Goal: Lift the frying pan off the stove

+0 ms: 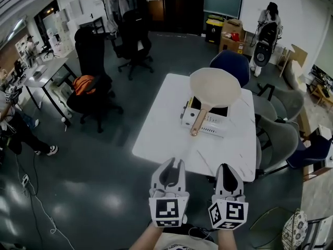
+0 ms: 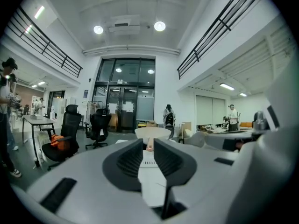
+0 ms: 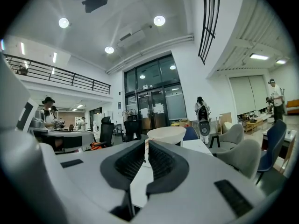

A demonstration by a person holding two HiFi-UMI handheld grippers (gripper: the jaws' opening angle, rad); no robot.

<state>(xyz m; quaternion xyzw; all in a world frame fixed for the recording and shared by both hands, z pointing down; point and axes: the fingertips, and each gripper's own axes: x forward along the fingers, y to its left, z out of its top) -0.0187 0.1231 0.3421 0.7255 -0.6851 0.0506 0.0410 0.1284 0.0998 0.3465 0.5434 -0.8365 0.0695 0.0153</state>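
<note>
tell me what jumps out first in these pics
A big cream pan sits on a white stove toward the far side of a white table, its wooden handle pointing back toward the camera. At the bottom of the head view the left gripper and right gripper hang side by side, both shut and empty, well short of the pan.

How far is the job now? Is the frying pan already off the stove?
Done: nothing; the frying pan sits on the stove on the white table. In hand: the left gripper and right gripper, both shut and empty, hover at the table's near edge, pointing at the pan. Left: open, grip the wooden handle, lift.
</note>
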